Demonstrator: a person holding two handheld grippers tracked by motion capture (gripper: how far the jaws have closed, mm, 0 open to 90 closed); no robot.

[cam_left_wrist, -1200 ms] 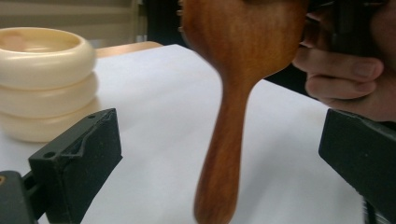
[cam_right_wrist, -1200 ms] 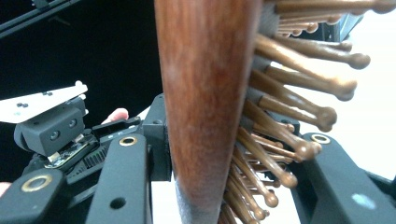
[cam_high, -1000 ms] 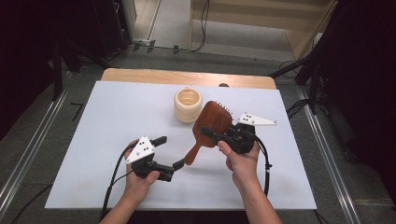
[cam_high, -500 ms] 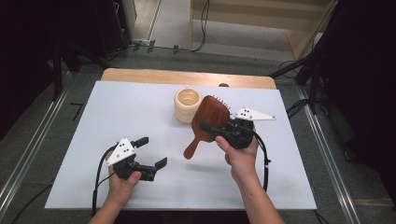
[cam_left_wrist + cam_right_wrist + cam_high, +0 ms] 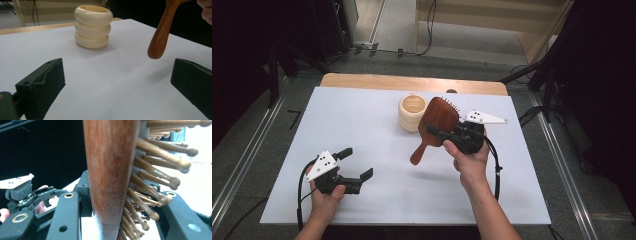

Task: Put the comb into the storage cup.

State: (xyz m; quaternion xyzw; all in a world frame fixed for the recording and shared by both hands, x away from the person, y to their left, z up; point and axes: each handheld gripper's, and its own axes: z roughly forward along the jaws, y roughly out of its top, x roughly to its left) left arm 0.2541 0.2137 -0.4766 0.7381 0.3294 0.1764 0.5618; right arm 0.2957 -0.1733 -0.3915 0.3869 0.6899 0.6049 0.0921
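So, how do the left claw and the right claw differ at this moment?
The left claw is open and holds nothing, while the right claw is shut on the wooden hairbrush. The left claw sits low near the front of the white table; the right claw is farther back, beside the cream cup, with the brush lifted off the surface. Both are black, held in a hand, and carry a grey plate on top.

In the right gripper view the wooden hairbrush (image 5: pixel 112 177) is so close it's cut off top and bottom, and its bristles (image 5: pixel 160 167) hide most of the table. In the left gripper view, the brush's head runs off the top edge, leaving just the handle (image 5: pixel 161 35). Both jaws get clipped at the frame's bottom.
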